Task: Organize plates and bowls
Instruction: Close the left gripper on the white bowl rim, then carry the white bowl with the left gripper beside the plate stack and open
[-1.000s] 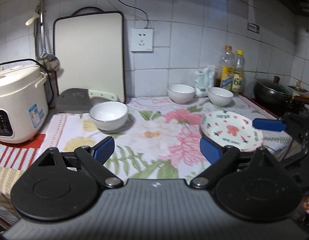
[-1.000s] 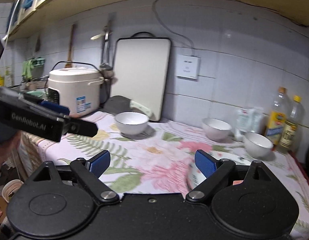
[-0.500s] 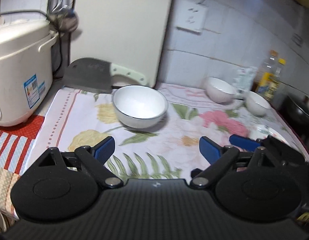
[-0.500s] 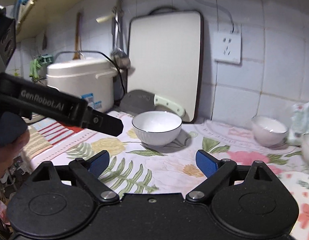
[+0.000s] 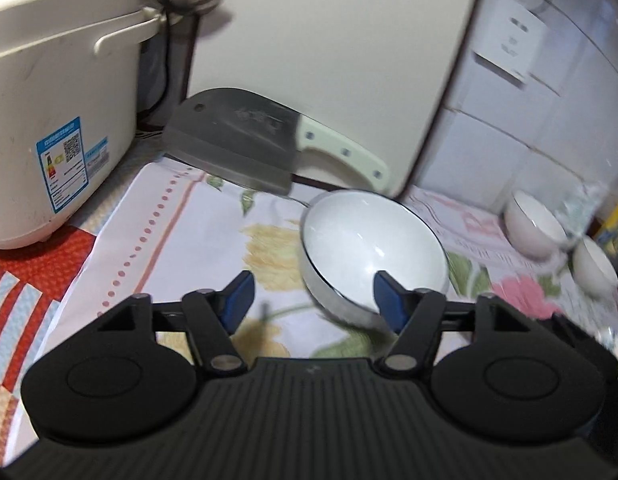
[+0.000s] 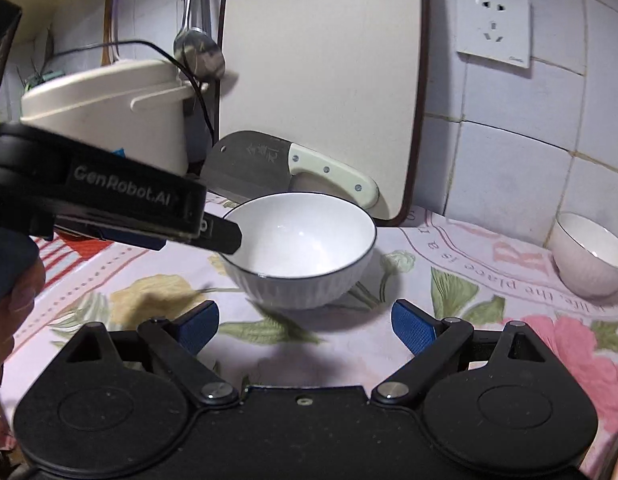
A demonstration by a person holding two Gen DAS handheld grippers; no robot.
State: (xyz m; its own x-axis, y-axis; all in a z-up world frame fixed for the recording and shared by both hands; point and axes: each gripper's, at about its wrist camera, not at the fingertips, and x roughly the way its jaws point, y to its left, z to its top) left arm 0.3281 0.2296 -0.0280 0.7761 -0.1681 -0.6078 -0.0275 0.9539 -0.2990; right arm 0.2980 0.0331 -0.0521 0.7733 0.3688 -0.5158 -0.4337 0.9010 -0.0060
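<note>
A white bowl with a dark rim (image 5: pixel 373 248) (image 6: pixel 301 248) stands on the floral cloth in front of the cutting board. My left gripper (image 5: pixel 311 300) is open, its right finger inside the bowl's near rim and its left finger outside on the cloth. In the right wrist view the left gripper's finger (image 6: pixel 221 236) reaches over the bowl's left rim. My right gripper (image 6: pixel 305 326) is open and empty, just in front of the bowl. Two more white bowls (image 5: pixel 535 230) (image 5: pixel 595 268) stand at the back right; one also shows in the right wrist view (image 6: pixel 591 256).
A cream rice cooker (image 5: pixel 57 92) stands at the left. A cleaver (image 5: pixel 237 144) leans against the upright white cutting board (image 6: pixel 321 80). A ladle (image 6: pixel 199 54) hangs on the tiled wall. A wall socket (image 6: pixel 495 28) is at the right.
Both grippers have moved forward and left to the nearest bowl. The left gripper has dropped down so its right finger now sits inside the bowl's rim. The patterned plate has left view.
</note>
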